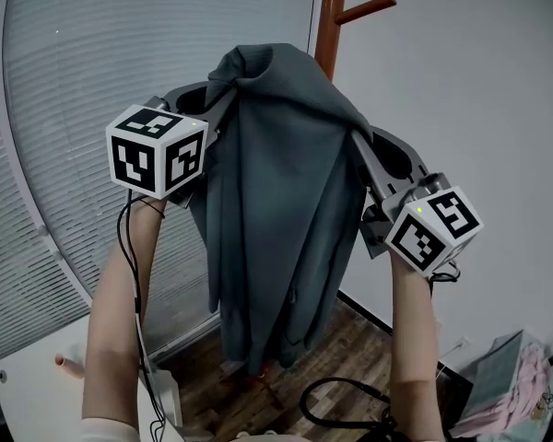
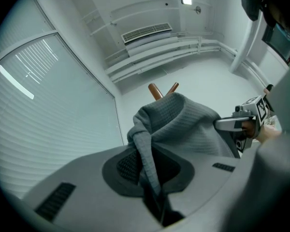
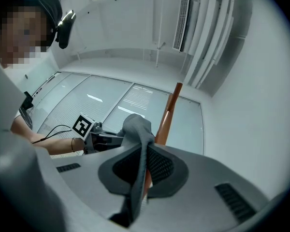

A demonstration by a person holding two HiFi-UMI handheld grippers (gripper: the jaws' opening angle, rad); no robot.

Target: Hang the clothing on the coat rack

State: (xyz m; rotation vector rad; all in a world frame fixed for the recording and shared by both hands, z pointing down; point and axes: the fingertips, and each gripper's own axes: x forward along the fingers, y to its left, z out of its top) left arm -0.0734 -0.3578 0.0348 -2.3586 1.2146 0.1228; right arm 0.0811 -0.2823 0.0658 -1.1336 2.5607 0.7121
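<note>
A dark grey garment (image 1: pixel 276 210) hangs between my two raised grippers, its top bunched just in front of the wooden coat rack pole (image 1: pixel 329 17). One peg (image 1: pixel 367 7) sticks out to the right above it. My left gripper (image 1: pixel 223 109) is shut on the garment's left edge (image 2: pixel 144 153), the cloth pinched between its pads. My right gripper (image 1: pixel 361 150) is shut on the right edge (image 3: pixel 137 178). In the right gripper view the orange-brown pole (image 3: pixel 166 115) stands right behind the cloth. Two peg tips (image 2: pixel 162 90) show above the fabric in the left gripper view.
Window blinds (image 1: pixel 92 81) fill the left; a white wall (image 1: pixel 479 90) stands at the right. Below lie a wooden floor (image 1: pixel 350 348), a black cable loop (image 1: pixel 336 399), a white table corner (image 1: pixel 37 385) and a box with pink cloth (image 1: pixel 521 385).
</note>
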